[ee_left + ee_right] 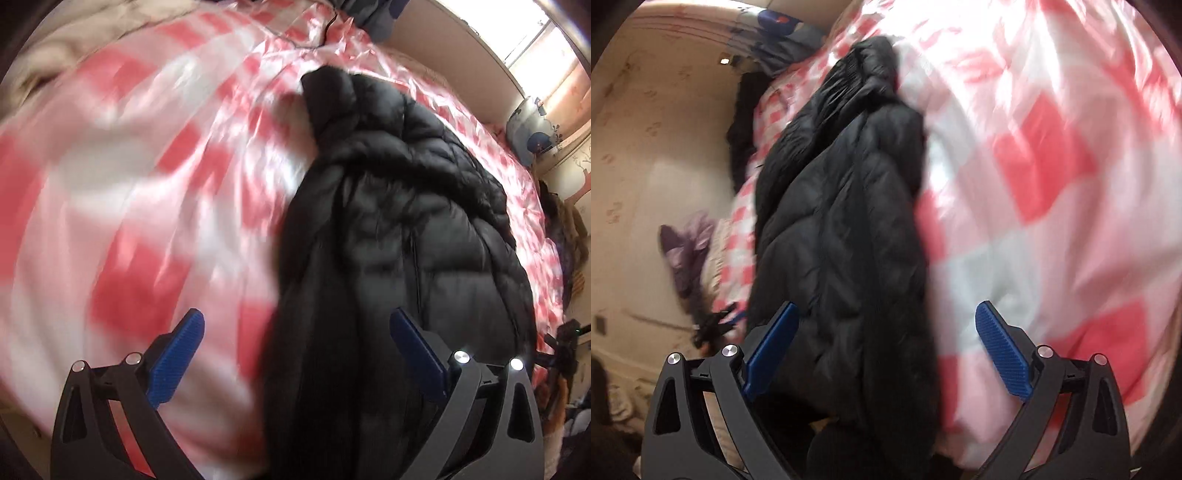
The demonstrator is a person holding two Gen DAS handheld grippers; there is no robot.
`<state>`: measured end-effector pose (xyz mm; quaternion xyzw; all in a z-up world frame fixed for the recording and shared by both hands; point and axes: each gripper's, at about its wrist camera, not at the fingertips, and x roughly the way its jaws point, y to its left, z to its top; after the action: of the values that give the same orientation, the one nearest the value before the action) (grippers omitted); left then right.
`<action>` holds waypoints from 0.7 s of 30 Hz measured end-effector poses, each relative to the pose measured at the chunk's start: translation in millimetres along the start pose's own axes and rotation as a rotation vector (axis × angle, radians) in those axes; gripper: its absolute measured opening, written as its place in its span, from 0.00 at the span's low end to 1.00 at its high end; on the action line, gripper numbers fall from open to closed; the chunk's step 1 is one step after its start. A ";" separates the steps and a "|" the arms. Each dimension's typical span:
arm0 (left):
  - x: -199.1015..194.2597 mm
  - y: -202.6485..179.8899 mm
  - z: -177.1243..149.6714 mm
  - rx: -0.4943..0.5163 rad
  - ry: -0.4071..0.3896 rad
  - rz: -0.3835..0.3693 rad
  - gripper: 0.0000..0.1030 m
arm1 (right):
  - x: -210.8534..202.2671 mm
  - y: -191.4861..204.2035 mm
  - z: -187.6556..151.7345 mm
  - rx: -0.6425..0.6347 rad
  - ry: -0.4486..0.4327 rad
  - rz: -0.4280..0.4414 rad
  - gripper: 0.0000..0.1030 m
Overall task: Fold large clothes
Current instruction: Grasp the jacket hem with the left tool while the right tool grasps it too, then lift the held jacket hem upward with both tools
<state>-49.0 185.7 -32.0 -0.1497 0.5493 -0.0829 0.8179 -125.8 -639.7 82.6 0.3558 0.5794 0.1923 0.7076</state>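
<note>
A black puffer jacket (pixel 399 236) lies folded lengthwise into a long, narrow bundle on a bed covered by a shiny pink-and-white checked bedspread (pixel 140 177). Both views are blurred, the bedspread most of all.

In the left wrist view, the left gripper (pixel 295 354) hangs above the bed with its jaws spread wide and nothing clamped between them. The jacket runs from beneath the gap between the jaws away ahead of them, covering the ground under the right blue pad (pixel 417 358). The left blue pad (pixel 177 362) sits over bare bedspread. The pads do not press on the fabric. Beyond the jacket's far end, a beige blanket (pixel 66 48) is heaped to the left and a patterned pillow (pixel 532 129) lies far to the right, near a bright window (pixel 532 33).

In the right wrist view, the right gripper (pixel 886 354) is likewise released, jaws wide apart and holding nothing. Here the jacket (pixel 842 229) lies under the left pad (pixel 772 350) and most of the gap, stretching away ahead. The right pad (pixel 1004 350) is over checked bedspread (pixel 1052 166). Left of the jaws, past the bed's edge, are a pale wall (pixel 646 147) and a crumpled purple cloth (pixel 687 251).
</note>
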 end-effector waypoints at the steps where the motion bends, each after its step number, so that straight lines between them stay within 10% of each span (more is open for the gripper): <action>1: -3.3 3.4 -9.5 -0.016 0.018 -0.024 0.94 | 2.6 2.1 -6.2 -0.007 0.018 0.036 0.90; 12: 11.2 1.5 -94.8 -0.073 0.227 -0.146 0.94 | 13.3 23.1 -51.9 -0.085 0.161 0.152 0.88; 14: 15.1 -5.6 -97.6 -0.067 0.209 -0.162 0.92 | 13.1 21.7 -56.7 -0.090 0.122 0.174 0.60; 16: 12.6 -14.4 -99.5 -0.079 0.179 -0.207 0.58 | 10.3 25.9 -59.0 -0.098 0.079 0.153 0.12; 18: 2.4 -18.3 -96.0 -0.127 0.154 -0.286 0.13 | 3.7 34.2 -59.5 -0.109 0.042 0.173 0.09; 21: -38.5 -27.3 -81.1 -0.126 0.036 -0.375 0.07 | -16.1 65.4 -53.1 -0.146 -0.042 0.252 0.06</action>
<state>-137.9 159.1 -17.7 -0.2988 0.5305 -0.2021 0.7671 -171.6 -591.9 137.1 0.3772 0.4996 0.3138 0.7139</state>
